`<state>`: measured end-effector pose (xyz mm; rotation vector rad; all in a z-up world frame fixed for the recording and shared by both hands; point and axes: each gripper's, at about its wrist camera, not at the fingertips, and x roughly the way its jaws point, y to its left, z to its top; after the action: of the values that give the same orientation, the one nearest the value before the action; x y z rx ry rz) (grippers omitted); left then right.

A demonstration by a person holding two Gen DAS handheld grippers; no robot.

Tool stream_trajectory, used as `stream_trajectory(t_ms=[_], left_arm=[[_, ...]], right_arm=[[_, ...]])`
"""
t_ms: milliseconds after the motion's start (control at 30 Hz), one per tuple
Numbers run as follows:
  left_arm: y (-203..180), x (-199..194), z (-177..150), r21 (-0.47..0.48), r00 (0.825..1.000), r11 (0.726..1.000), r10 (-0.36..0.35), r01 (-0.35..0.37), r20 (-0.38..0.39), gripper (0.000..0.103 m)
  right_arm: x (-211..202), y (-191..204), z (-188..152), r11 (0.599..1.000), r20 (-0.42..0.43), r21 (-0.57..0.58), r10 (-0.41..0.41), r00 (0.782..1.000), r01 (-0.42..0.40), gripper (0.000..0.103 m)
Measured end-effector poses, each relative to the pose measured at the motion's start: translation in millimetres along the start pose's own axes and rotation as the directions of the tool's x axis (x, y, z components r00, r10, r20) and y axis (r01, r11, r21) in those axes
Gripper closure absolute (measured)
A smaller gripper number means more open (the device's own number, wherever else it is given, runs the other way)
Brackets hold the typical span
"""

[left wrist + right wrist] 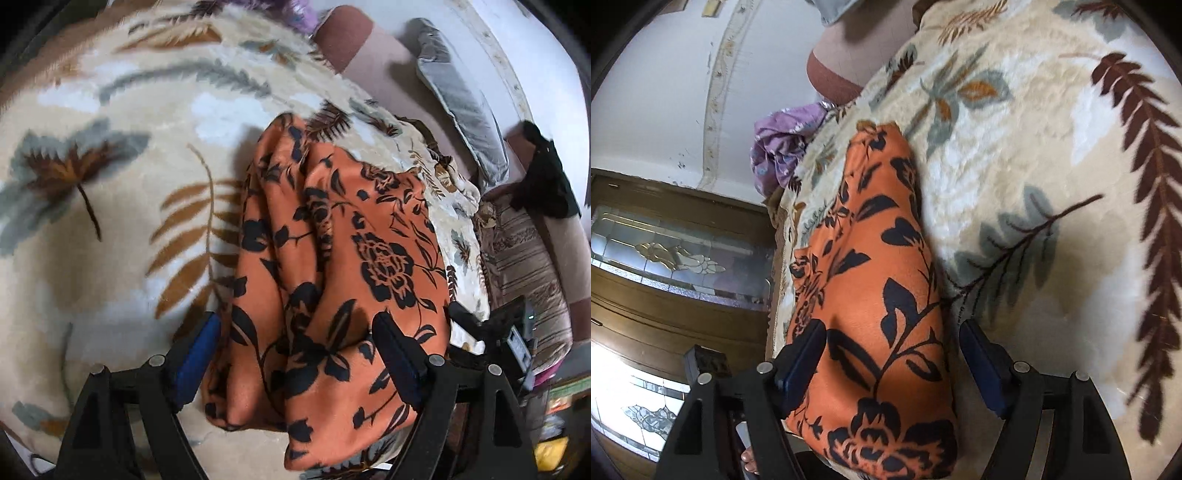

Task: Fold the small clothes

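An orange garment with black flowers [332, 240] lies folded into a long bundle on a cream blanket with a leaf print [110, 258], near the blanket's edge. My left gripper [297, 350] is open and straddles the garment's near end, its blue-padded fingers [199, 354] wide apart and not pressing the cloth. In the right wrist view the same garment [871, 258] runs away from me on the blanket [1034, 147]. My right gripper [892, 362] is open over its other end. One finger overlaps the cloth and the other stands beside its edge.
A crumpled purple cloth [783, 147] lies at the blanket's far edge beside a brown bolster [834, 81]. A grey pillow [458, 99] and a black garment [546, 173] sit past the blanket. A wooden door with glass panels [676, 258] stands beyond the bed edge.
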<state>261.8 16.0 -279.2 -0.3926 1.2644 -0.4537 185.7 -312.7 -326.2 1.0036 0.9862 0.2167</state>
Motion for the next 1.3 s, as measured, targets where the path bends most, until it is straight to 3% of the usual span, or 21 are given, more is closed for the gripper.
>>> stream_trajectory(t_ms=[267, 400, 567, 800, 1033, 1167, 1300], left_arm=[[-3, 7, 0, 0.027, 1.000, 0.999, -0.021, 0.021, 0.018, 0.019], [-15, 9, -2, 0.070, 0.998, 0.997, 0.037, -0.040, 0.042, 0.049], [-32, -3, -6, 0.116, 0.993, 0.990, 0.071, -0.082, 0.095, 0.067], [-86, -31, -11, 0.236, 0.984, 0.967, 0.056, -0.095, 0.168, 0.070], [-142, -41, -26, 0.327, 0.975, 0.942, -0.003, -0.072, 0.224, 0.071], [-162, -33, -39, 0.373, 0.974, 0.924, -0.006, -0.081, 0.227, 0.075], [-173, -16, -51, 0.392, 0.983, 0.917, 0.000, -0.072, 0.181, 0.081]], right_arm=[[21, 15, -3, 0.997, -0.001, -0.082, -0.004, 1.000, 0.004, 0.025], [24, 22, -6, 0.991, 0.019, -0.121, -0.046, 0.999, 0.048, 0.045], [15, 39, -10, 0.976, 0.075, -0.198, -0.082, 0.994, 0.095, 0.053], [-26, 60, -15, 0.948, 0.183, -0.300, -0.055, 0.982, 0.109, 0.056], [-78, 54, -16, 0.937, 0.293, -0.331, -0.005, 0.956, 0.107, 0.056], [-98, 37, -16, 0.940, 0.326, -0.320, -0.007, 0.945, 0.118, 0.056], [-104, 15, -18, 0.943, 0.326, -0.295, -0.056, 0.944, 0.157, 0.056]])
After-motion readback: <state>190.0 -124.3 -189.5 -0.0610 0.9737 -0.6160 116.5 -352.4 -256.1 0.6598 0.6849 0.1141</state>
